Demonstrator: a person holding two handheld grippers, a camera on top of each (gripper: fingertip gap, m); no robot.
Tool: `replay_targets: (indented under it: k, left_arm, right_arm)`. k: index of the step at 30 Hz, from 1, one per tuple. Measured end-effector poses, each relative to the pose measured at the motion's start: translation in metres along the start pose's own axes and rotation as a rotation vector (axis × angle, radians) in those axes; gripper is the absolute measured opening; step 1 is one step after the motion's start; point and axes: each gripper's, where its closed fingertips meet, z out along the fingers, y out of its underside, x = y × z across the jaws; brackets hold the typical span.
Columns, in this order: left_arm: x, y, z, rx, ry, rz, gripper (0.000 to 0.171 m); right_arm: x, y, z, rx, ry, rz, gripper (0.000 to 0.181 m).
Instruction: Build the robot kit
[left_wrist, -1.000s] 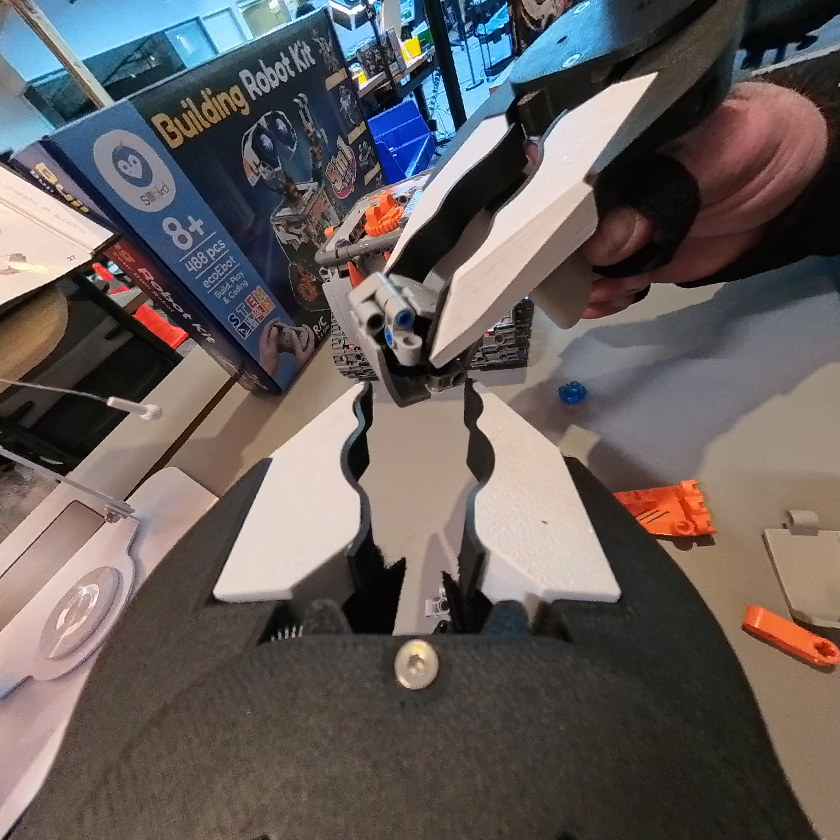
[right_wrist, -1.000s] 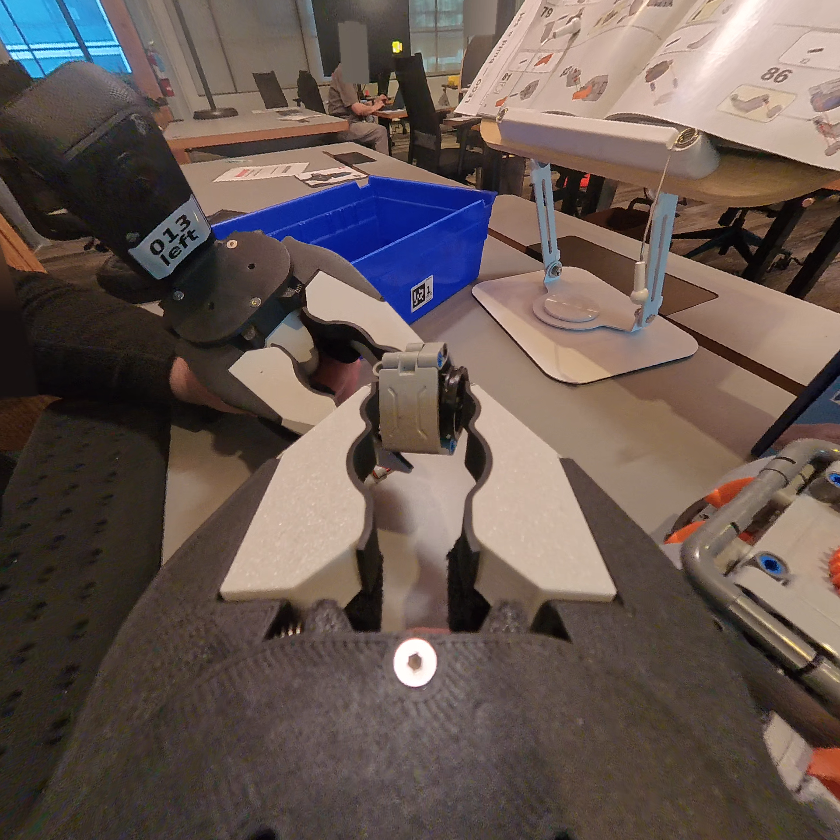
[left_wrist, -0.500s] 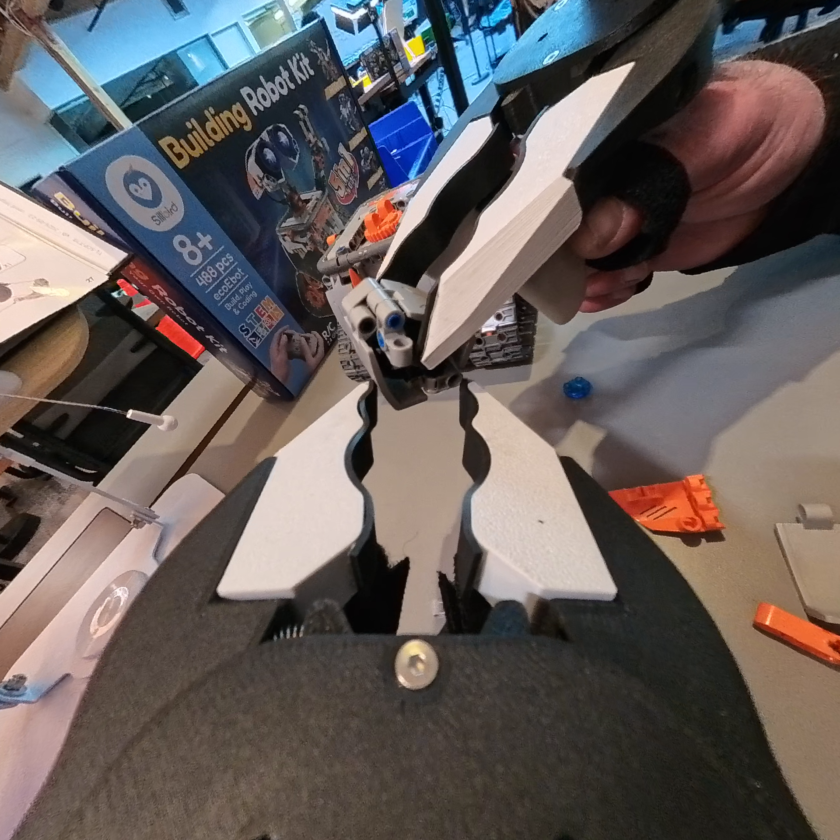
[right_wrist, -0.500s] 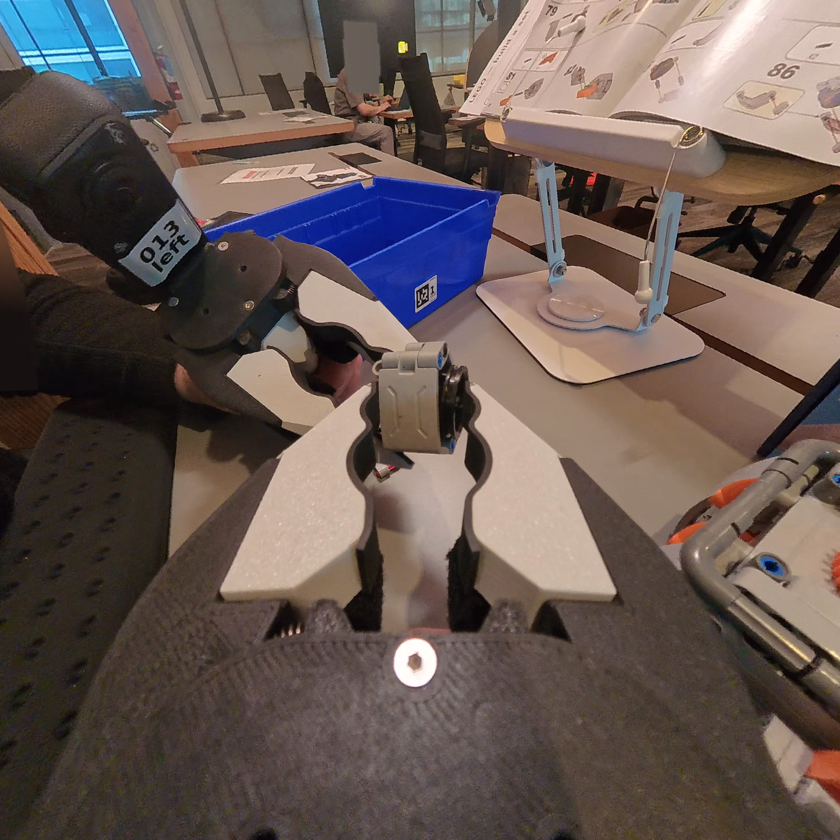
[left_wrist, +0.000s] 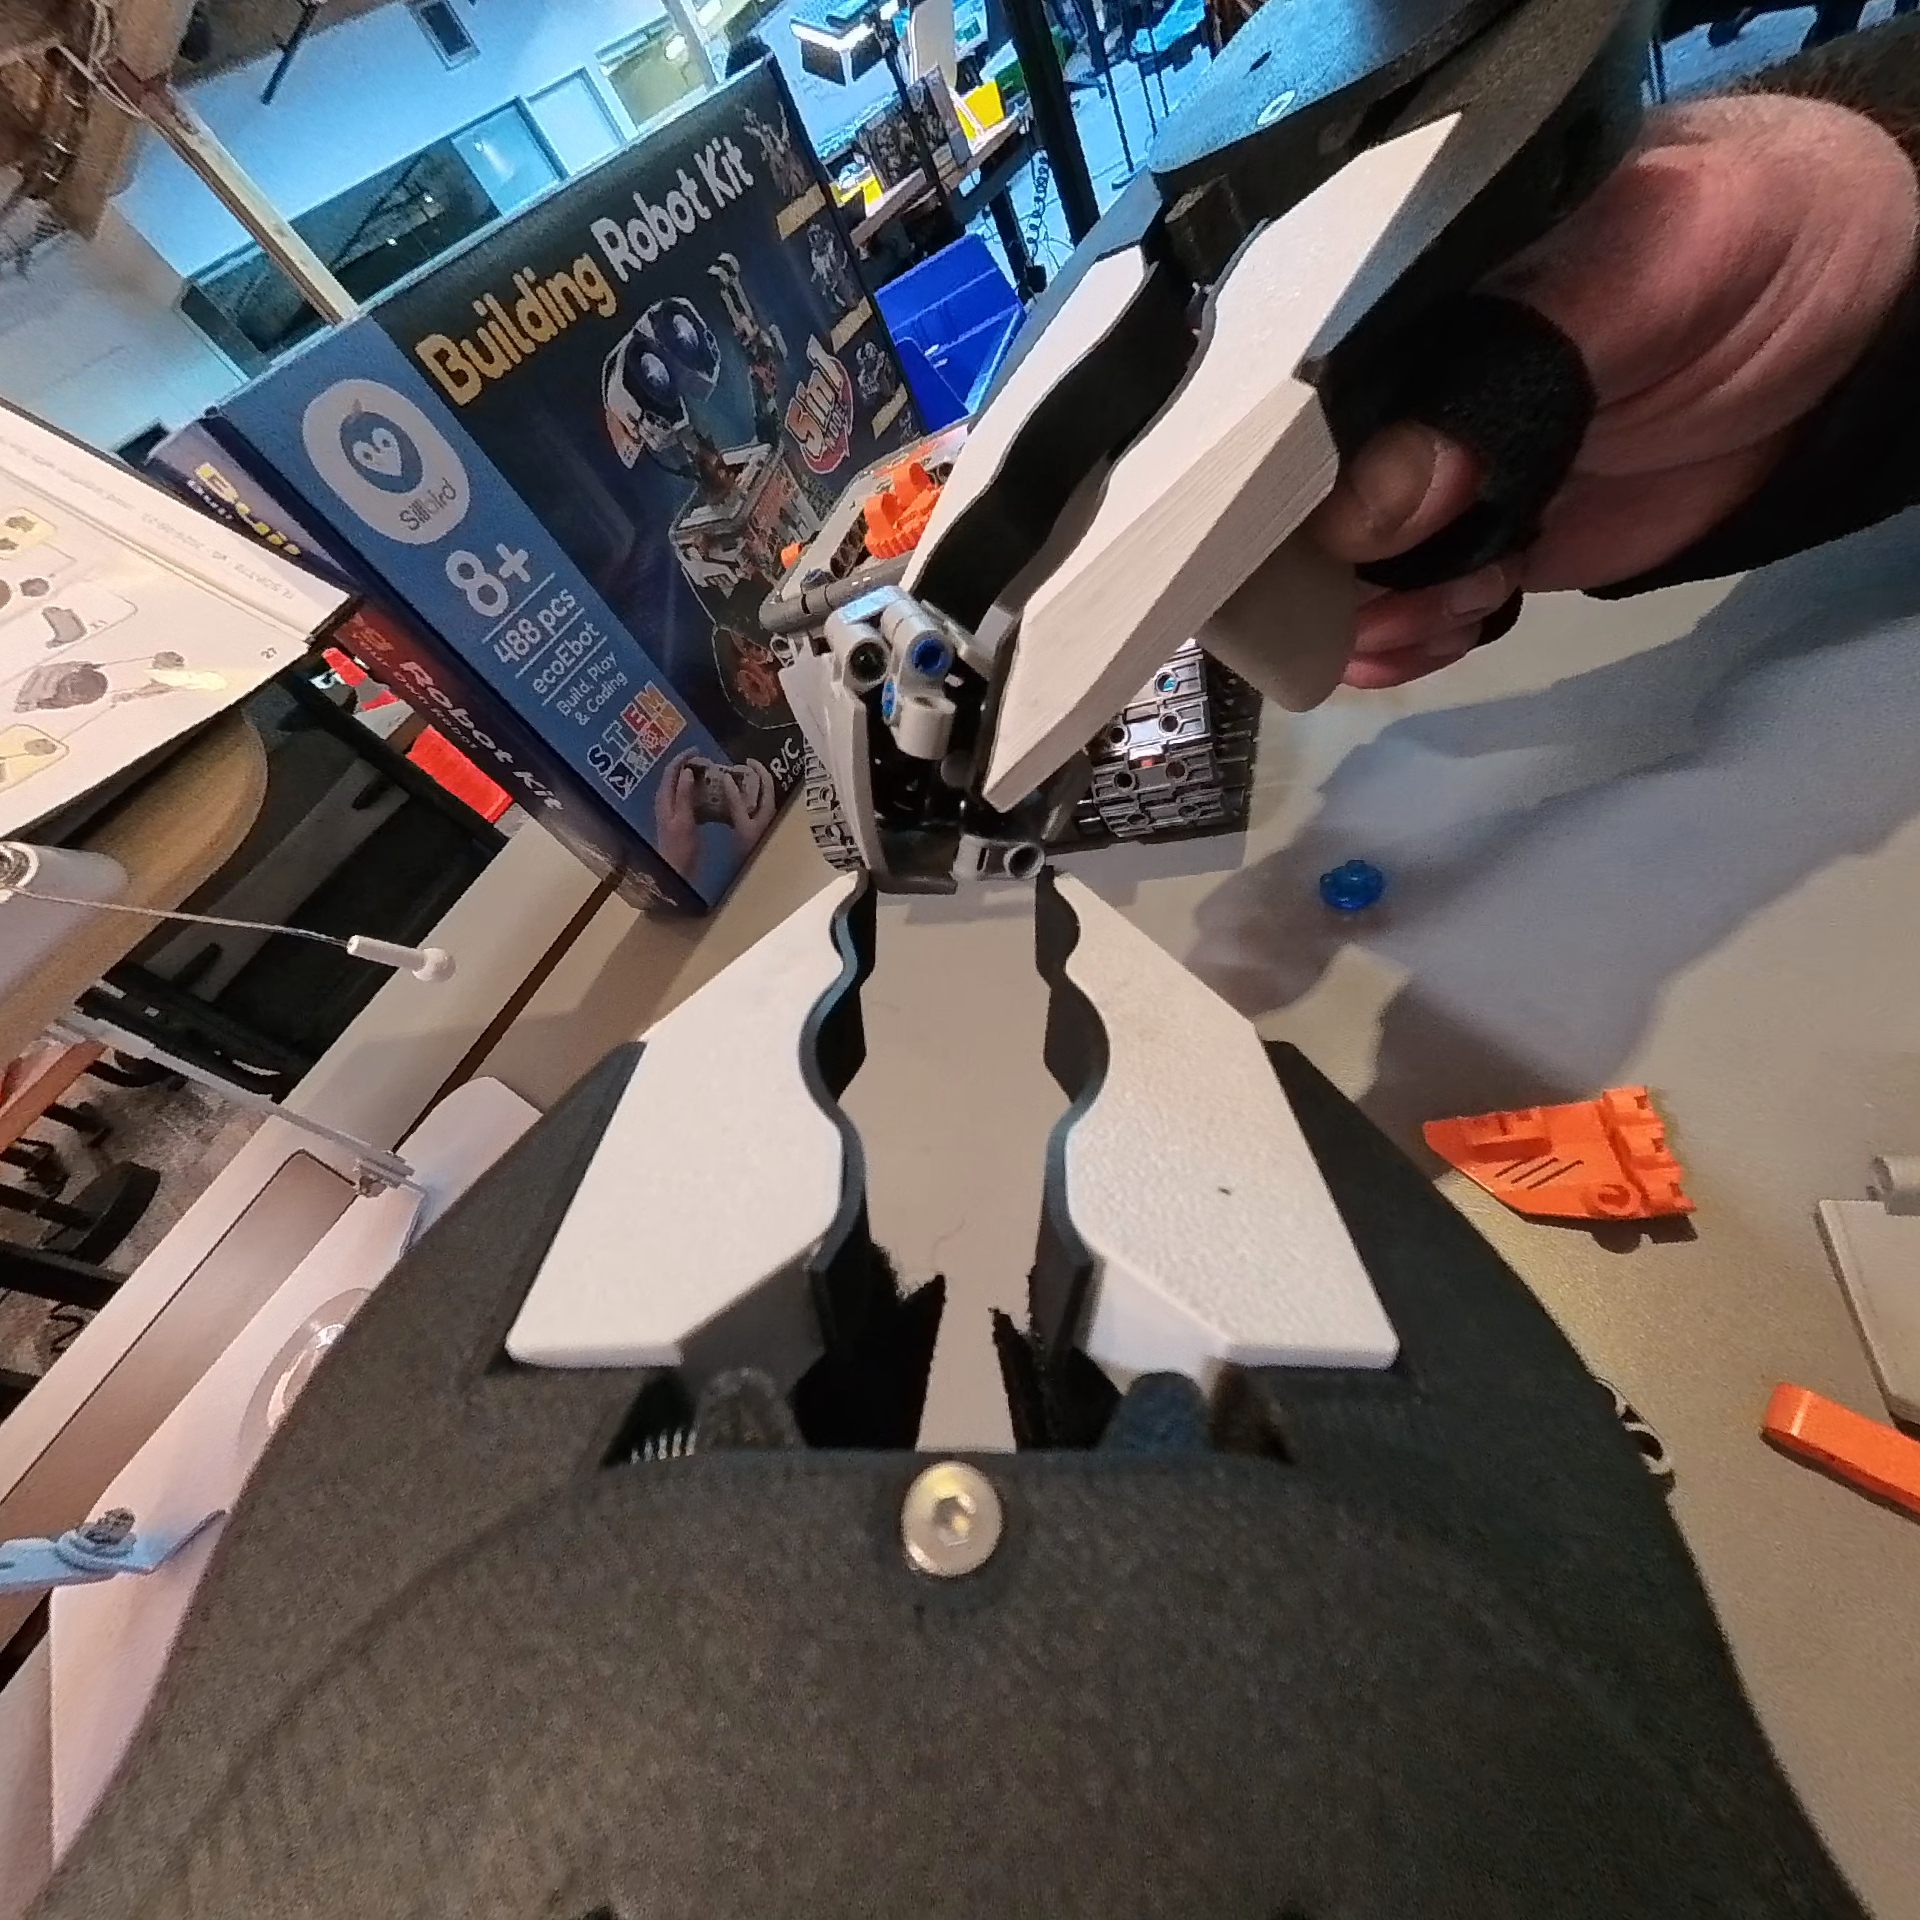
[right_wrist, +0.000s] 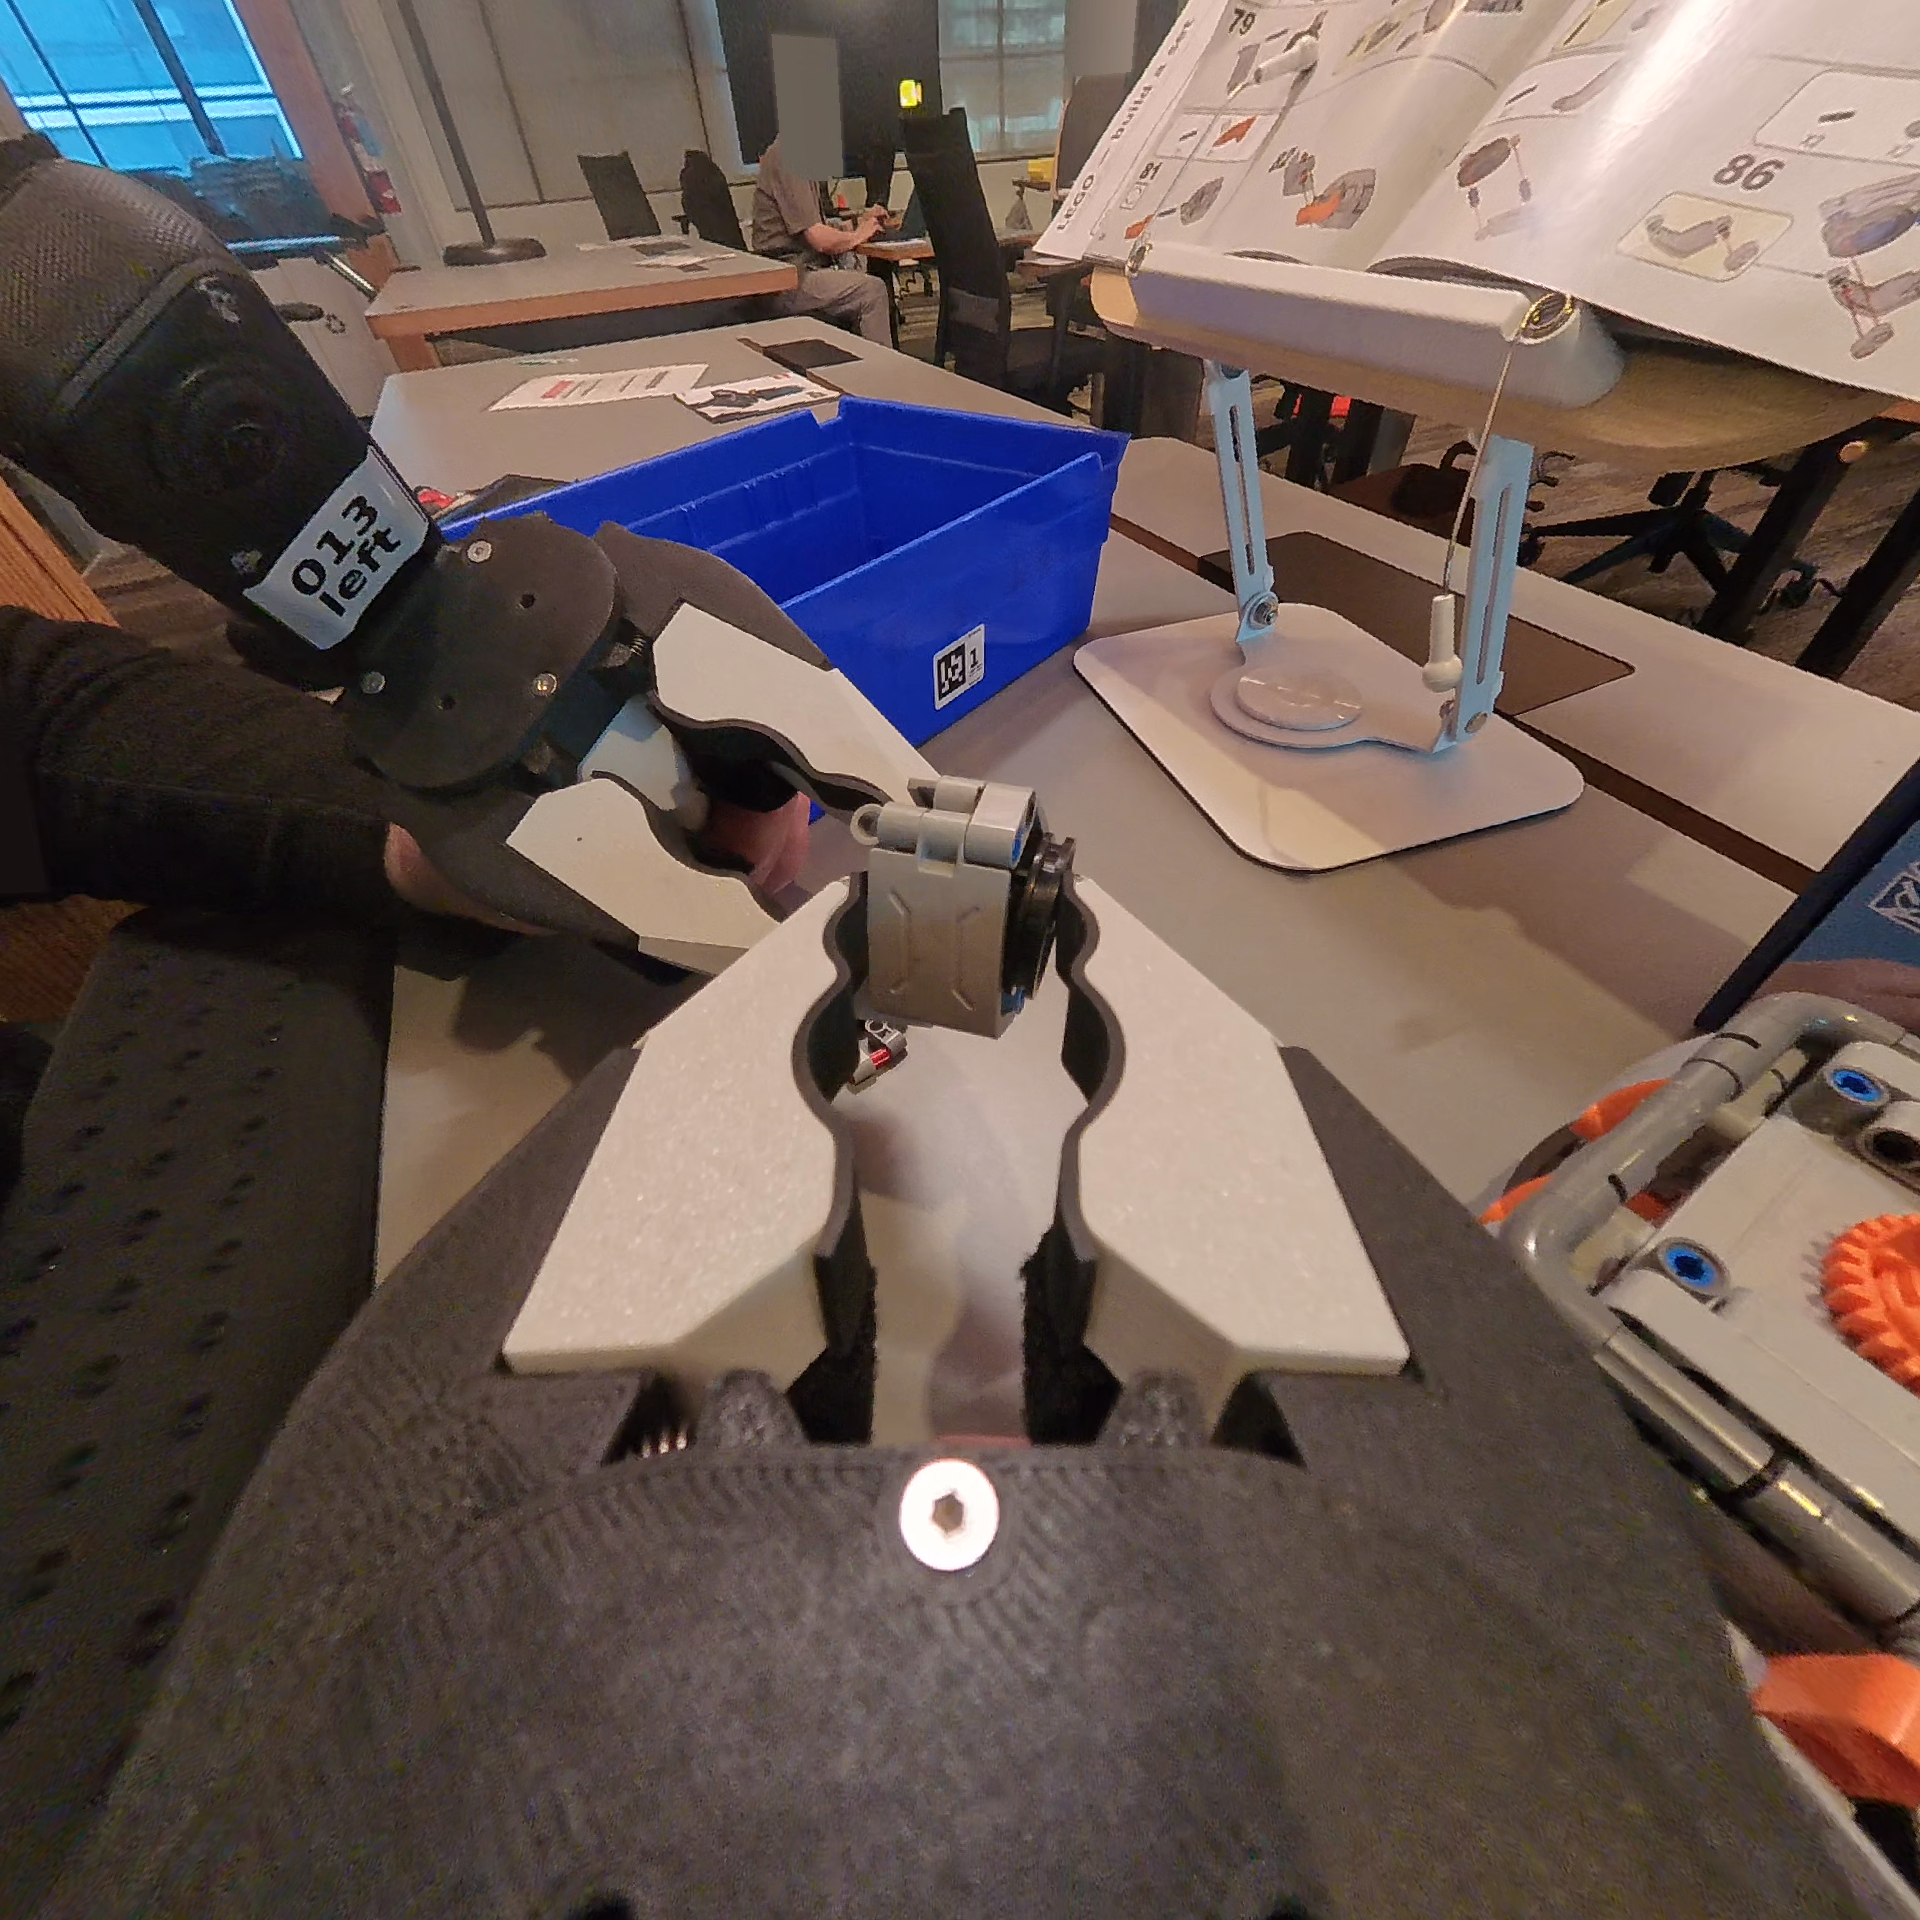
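My right gripper (right_wrist: 956, 904) is shut on a small grey and black brick assembly (right_wrist: 935, 935) with blue pins and holds it above the grey table (right_wrist: 1351, 987). In the left wrist view the right gripper (left_wrist: 951, 707) comes down from the upper right with the assembly (left_wrist: 894, 717) in its tips. My left gripper (left_wrist: 951, 899) has its jaws apart, with the tips right at the assembly's lower end. I cannot tell whether they touch it. It also shows at the left of the right wrist view (right_wrist: 831, 862), beside the assembly.
A tracked robot model (left_wrist: 1164, 769) stands behind the assembly, before a kit box (left_wrist: 582, 499). A blue stud (left_wrist: 1351, 888), an orange panel (left_wrist: 1558, 1164), an orange beam (left_wrist: 1839, 1444) and a grey panel (left_wrist: 1870, 1299) lie at the right. A blue bin (right_wrist: 883, 540) and a book stand (right_wrist: 1330, 748) stand farther off. Both grippers' tips are close together, under 4 cm apart.
The assembly in the right gripper has tilted slightly and sits a little closer to the left gripper's tips. Neither gripper's jaws have changed.
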Motion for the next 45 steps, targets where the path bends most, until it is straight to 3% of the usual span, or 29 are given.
replay_targets:
  k: [6, 7, 8, 15, 19, 24, 33, 40, 45]
  left_arm:
    - [-0.0026, -0.0013, -0.0016, 0.012, -0.012, -0.001, 0.025]
    - [-0.0011, -0.0017, -0.0025, 0.016, 0.001, 0.0, 0.007]
    - [-0.0016, -0.0037, -0.0041, 0.032, 0.002, -0.003, 0.0]
    - [-0.0014, -0.0037, -0.0039, 0.033, 0.007, -0.013, 0.0]
    - [-0.0048, -0.0024, -0.003, 0.029, -0.004, -0.038, 0.017]
    - [-0.0059, -0.0014, -0.0019, 0.025, -0.01, -0.046, 0.025]
    - [-0.0031, -0.0035, -0.0016, 0.036, -0.002, -0.037, 0.029]
    - [0.0006, -0.0064, -0.0009, 0.042, 0.001, -0.018, 0.046]
    - [-0.003, -0.0079, -0.0024, 0.048, -0.021, -0.018, 0.041]
  right_arm:
    - [0.0014, -0.0013, -0.0011, 0.008, 0.005, 0.003, 0.033]
    - [0.0031, -0.0014, -0.0017, 0.009, 0.014, 0.003, 0.032]
    - [0.0044, -0.0015, -0.0026, 0.011, 0.016, 0.004, 0.032]
    - [0.0054, -0.0007, -0.0026, 0.011, 0.009, 0.021, 0.032]
    - [0.0037, -0.0007, -0.002, 0.011, 0.005, 0.021, 0.032]
    - [0.0012, 0.0011, 0.0001, 0.006, -0.004, 0.025, 0.032]
    - [-0.0002, 0.0021, 0.0012, 0.005, -0.021, 0.048, 0.032]
    - [0.001, 0.0021, 0.0017, 0.012, -0.014, 0.057, 0.032]
    - [-0.0007, 0.0033, 0.0029, 0.009, -0.027, 0.071, 0.032]
